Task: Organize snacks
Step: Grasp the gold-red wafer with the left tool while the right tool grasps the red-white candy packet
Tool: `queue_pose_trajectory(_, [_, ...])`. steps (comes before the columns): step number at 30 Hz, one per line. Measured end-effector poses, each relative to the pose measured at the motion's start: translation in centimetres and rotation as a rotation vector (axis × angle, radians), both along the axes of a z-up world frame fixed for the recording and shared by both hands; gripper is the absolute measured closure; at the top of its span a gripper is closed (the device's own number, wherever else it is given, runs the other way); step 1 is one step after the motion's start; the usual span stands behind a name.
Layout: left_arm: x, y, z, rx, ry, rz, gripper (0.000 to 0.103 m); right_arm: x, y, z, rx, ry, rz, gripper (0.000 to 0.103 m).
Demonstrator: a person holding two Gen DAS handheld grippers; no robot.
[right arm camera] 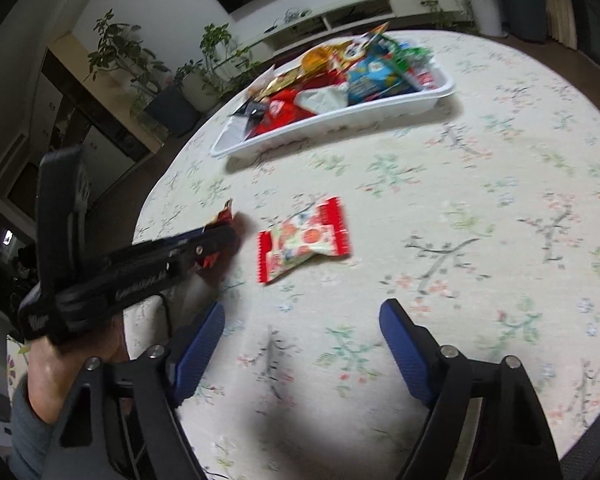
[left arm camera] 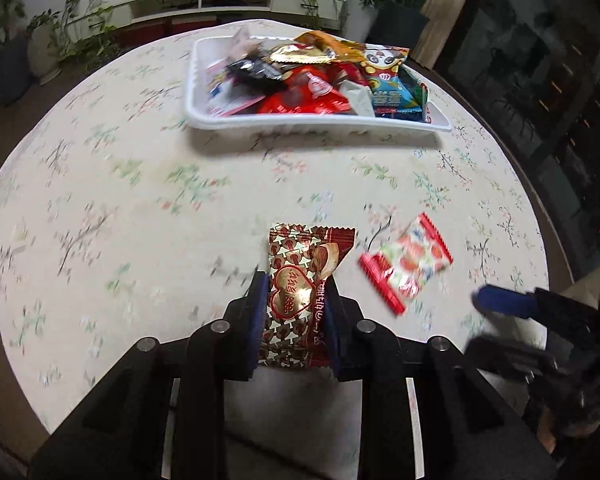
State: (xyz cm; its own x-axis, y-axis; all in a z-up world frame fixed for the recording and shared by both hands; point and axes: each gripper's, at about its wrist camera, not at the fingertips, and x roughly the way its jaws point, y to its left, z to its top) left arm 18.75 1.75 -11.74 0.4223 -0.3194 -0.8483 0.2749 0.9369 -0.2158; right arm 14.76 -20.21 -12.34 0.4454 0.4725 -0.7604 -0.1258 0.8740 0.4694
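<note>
I count two loose packets, one white tray (left arm camera: 312,122) far, heaped. My left gripper (left arm camera: 296,300) is clamped on the brown-red heart-print packet (left arm camera: 300,280); the red-white packet (right arm camera: 304,238) lies near-centre on the floral tablecloth (right arm camera: 480,220). My right gripper (right arm camera: 302,326) has jaws apart.

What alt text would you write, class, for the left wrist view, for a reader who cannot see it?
The left gripper is shut on a red-and-gold heart-print snack packet above a floral tablecloth. A red-edged strawberry candy packet lies apart to its right, and a white tray heaped with snacks sits farther back.
</note>
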Motion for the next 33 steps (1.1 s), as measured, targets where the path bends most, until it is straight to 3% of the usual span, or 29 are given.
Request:
queue_pose_trajectory(5, [-3.0,2.0,0.2,-0.047,-0.007,0.024,0.080,2.2,2.6,-0.6,-0.011,0.018,0.046,0.029])
queue_pose_trajectory(15, [-4.1,1.8,0.7,-0.087,-0.012,0.013,0.080,7.2,3.3,-0.6,-0.117,-0.004,0.038,0.037])
queue_pose_trajectory(23, [-3.8,2.2,0.4,-0.087,-0.011,0.030,0.080,6.1,5.9,-0.8,-0.319,-0.072,0.113,0.036])
queue_pose_trajectory(27, [-3.8,2.3,0.4,-0.082,-0.011,0.036,0.080,5.8,7.2,-1.0,-0.441,-0.097,0.151,0.041])
queue_pose_trajectory(31, [-3.9,2.3,0.3,-0.072,-0.014,0.041,0.080,5.7,7.1,-1.0,-0.455,-0.097,0.157,0.043])
queue_pose_trajectory(33, [-3.9,2.3,0.3,-0.069,-0.016,0.041,0.080,5.7,7.0,-0.9,-0.461,-0.093,0.166,0.048])
